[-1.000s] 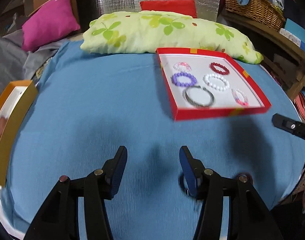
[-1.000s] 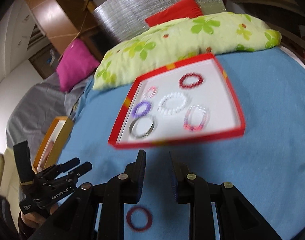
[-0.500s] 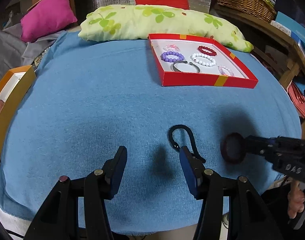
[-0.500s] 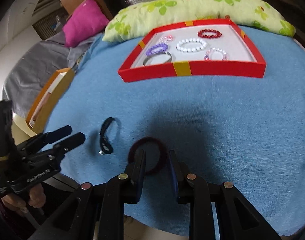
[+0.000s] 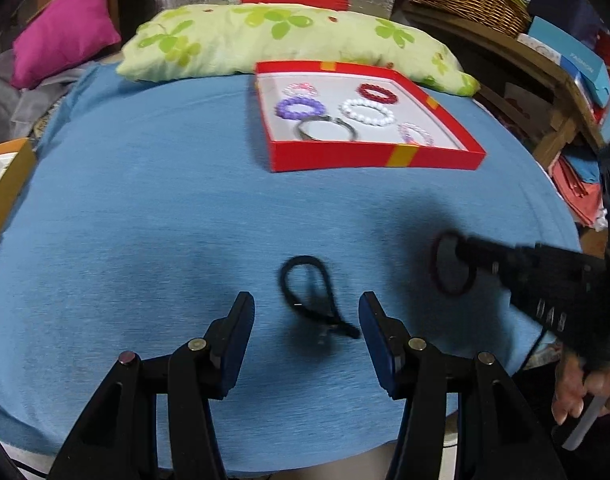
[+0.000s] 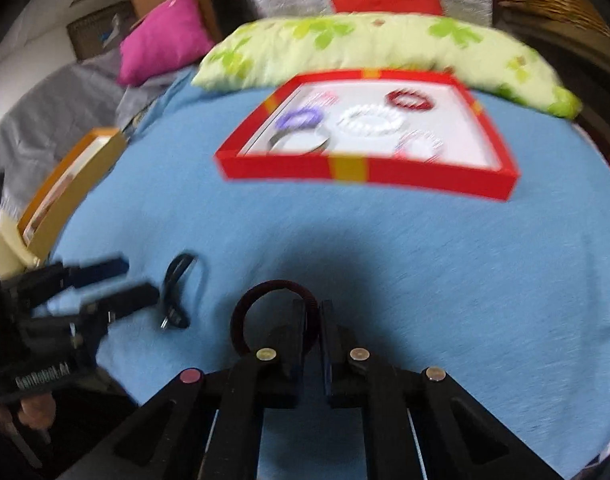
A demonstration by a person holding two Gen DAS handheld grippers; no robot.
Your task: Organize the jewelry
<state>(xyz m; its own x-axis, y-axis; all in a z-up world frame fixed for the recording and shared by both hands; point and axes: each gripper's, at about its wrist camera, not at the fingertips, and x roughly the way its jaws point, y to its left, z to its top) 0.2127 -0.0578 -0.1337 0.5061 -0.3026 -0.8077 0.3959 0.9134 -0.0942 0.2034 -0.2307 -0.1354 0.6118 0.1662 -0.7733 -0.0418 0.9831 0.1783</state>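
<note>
On the blue-covered desk point(image 5: 145, 208) a dark red ring point(image 6: 273, 312) is pinched by the just-closed right gripper point(image 6: 313, 320), a black cord bracelet point(image 5: 309, 292) is flanked by the spread left gripper point(image 5: 307, 316), and the red tray point(image 5: 369, 156) of bracelets is backed by a green pillow point(image 5: 265, 40).

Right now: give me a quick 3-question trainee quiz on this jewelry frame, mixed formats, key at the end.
1. True or false: the right gripper is shut on the dark red ring.
2. Multiple choice: the black cord bracelet lies
A. in the red tray
B. on the blue cloth, ahead of the open left gripper
C. on the green-leaf pillow
3. Fill in: the bracelets already in the red tray number ___.

Key: 1 true (its jaws have just been closing, with the ring's rim between them); 2 B; 3 six.
</note>
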